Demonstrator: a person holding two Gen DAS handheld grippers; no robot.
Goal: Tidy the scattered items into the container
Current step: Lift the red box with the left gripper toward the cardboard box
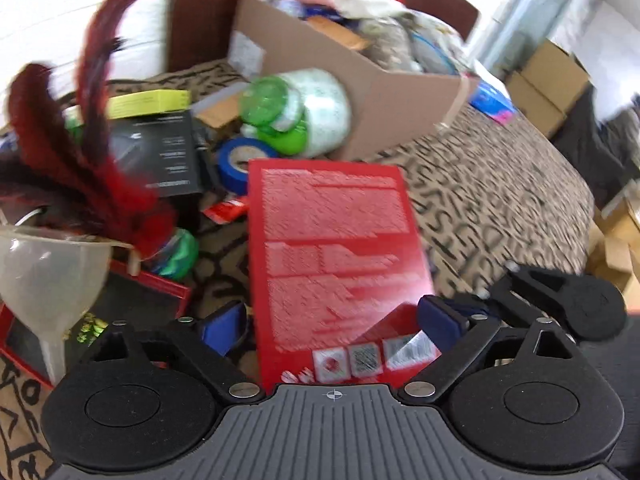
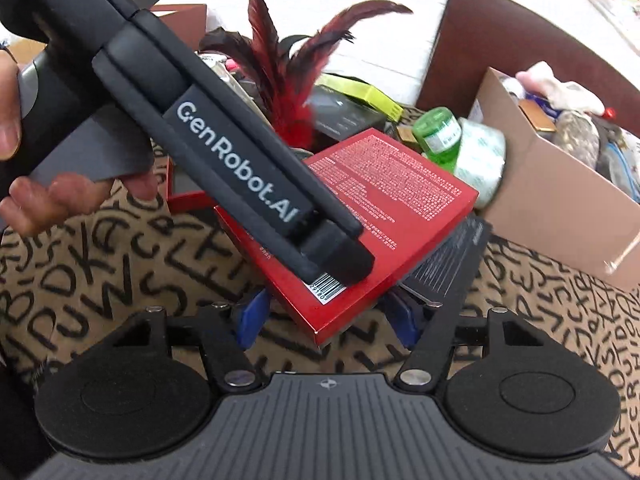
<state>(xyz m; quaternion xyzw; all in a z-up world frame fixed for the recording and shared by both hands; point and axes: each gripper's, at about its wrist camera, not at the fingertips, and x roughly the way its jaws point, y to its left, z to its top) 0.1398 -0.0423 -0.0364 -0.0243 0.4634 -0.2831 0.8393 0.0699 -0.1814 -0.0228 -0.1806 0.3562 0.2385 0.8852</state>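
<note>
- At nine o'clock in the left wrist view, a clear funnel (image 1: pixel 48 276) stands beside dark red feathers (image 1: pixel 80 152).
- Toward eleven o'clock lie a black box (image 1: pixel 160 152), a roll of blue tape (image 1: pixel 240 164) and a green-lidded jar (image 1: pixel 300 112) on its side, touching the cardboard container (image 1: pixel 372 96).
- At centre, the left gripper (image 1: pixel 332 320) pinches a flat red box (image 1: pixel 332 248) between its blue pads (image 1: pixel 440 316), lifted above the letter-patterned cloth (image 1: pixel 500 200).
- At one o'clock, the container is heaped with items.
- In the right wrist view, the right gripper (image 2: pixel 324 312) has its fingers spread, the red box's near corner (image 2: pixel 340 320) between them; whether they touch it cannot be told.
</note>
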